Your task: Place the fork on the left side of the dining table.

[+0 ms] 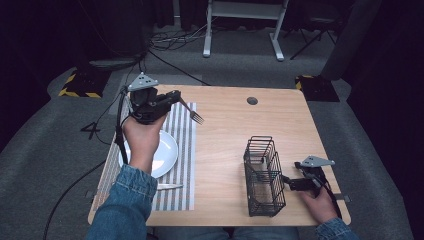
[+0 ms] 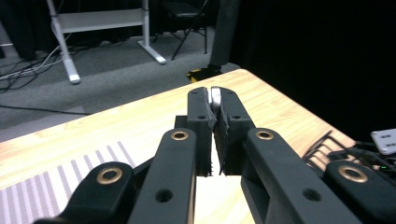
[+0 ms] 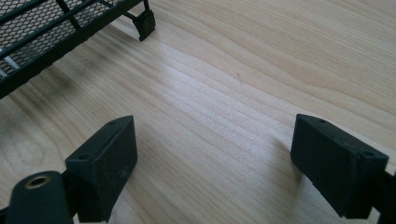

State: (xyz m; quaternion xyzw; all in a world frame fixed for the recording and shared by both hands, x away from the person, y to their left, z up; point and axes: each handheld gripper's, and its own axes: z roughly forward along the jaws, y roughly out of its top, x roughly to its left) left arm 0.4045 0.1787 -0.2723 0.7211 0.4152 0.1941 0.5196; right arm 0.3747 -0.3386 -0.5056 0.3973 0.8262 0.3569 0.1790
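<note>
My left gripper [image 1: 176, 96] hovers over the striped placemat [image 1: 185, 150] at the table's left, shut on a metal fork [image 1: 192, 113] whose tines point right and down. In the left gripper view the fork's handle [image 2: 215, 96] shows as a thin silver edge pinched between the pads. A white plate [image 1: 167, 152] lies on the placemat under my left hand, with a knife [image 1: 170, 186] in front of it. My right gripper [image 1: 286, 181] rests low on the wood just right of the black wire cutlery basket [image 1: 263, 175], open, with bare table between its pads [image 3: 105, 158].
A round cable hole [image 1: 252, 100] sits near the table's far edge. The wooden table [image 1: 230, 130] is bare between placemat and basket. Beyond the table stand a white desk frame [image 1: 240, 30] and cables on grey carpet.
</note>
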